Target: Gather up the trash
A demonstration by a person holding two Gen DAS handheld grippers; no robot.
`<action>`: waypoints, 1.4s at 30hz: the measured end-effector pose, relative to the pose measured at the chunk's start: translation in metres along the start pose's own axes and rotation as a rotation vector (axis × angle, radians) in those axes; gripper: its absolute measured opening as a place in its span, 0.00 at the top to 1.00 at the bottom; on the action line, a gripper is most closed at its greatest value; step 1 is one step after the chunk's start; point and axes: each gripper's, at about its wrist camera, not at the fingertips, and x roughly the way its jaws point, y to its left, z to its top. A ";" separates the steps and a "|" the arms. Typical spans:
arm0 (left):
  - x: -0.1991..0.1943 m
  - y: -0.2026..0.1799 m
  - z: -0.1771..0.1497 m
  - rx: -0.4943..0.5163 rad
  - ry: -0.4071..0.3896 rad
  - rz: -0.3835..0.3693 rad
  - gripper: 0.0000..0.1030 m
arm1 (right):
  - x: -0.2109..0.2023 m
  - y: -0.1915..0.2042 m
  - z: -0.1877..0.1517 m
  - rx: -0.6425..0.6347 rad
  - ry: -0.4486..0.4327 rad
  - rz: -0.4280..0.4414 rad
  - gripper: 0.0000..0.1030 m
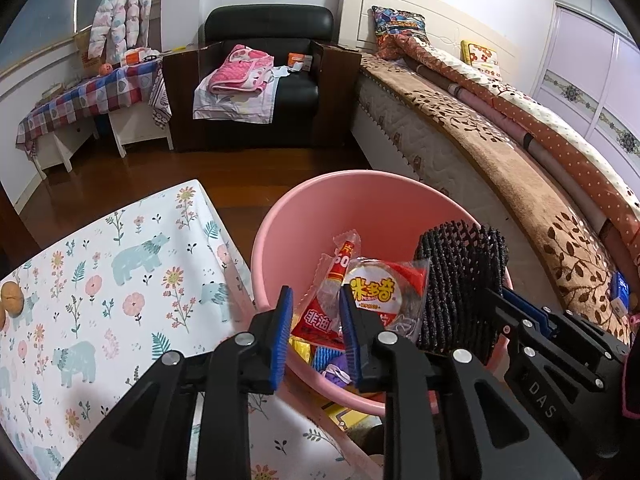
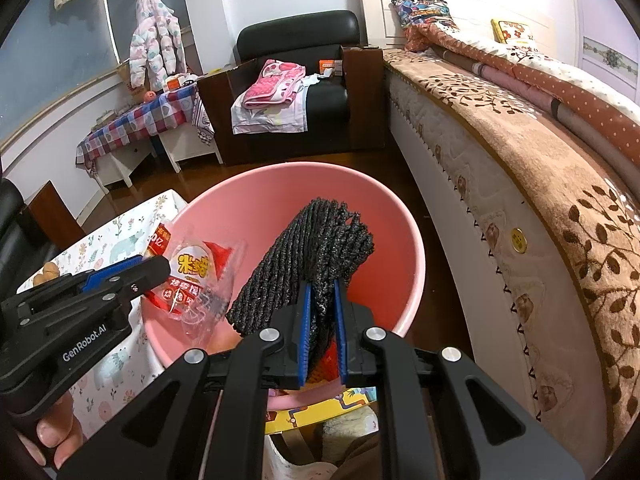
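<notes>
A pink bin [image 1: 304,204] stands between the table and the bed; it also shows in the right wrist view [image 2: 404,240]. My left gripper [image 1: 316,304] is open over the bin's near rim, a clear and red snack wrapper [image 1: 380,292] just at its right finger. The wrapper shows in the right wrist view [image 2: 200,276] too. My right gripper [image 2: 321,292] is shut on a black foam net [image 2: 316,248] held over the bin; the net shows in the left wrist view [image 1: 460,288]. Other wrappers [image 1: 320,356] lie in the bin.
A table with a bear-print cloth [image 1: 100,288] is left of the bin, with a walnut [image 1: 14,300] on it. A bed [image 1: 500,152] runs along the right. A black armchair [image 1: 264,80] and a checked-cloth side table [image 1: 88,100] stand at the back.
</notes>
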 end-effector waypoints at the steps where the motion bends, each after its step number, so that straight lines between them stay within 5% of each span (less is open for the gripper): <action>1: 0.000 0.000 0.001 -0.002 0.000 0.001 0.72 | 0.001 0.000 0.001 0.005 0.007 0.002 0.88; 8: 0.002 0.003 0.001 -0.025 0.004 -0.006 0.64 | 0.002 -0.007 0.001 0.033 0.011 0.023 0.71; 16: -0.014 0.006 0.002 -0.037 -0.039 -0.005 0.54 | -0.008 -0.006 -0.002 0.031 -0.014 0.048 0.67; 42: -0.096 0.010 -0.010 -0.029 -0.186 0.028 0.59 | -0.063 0.020 -0.020 0.006 -0.128 0.045 0.58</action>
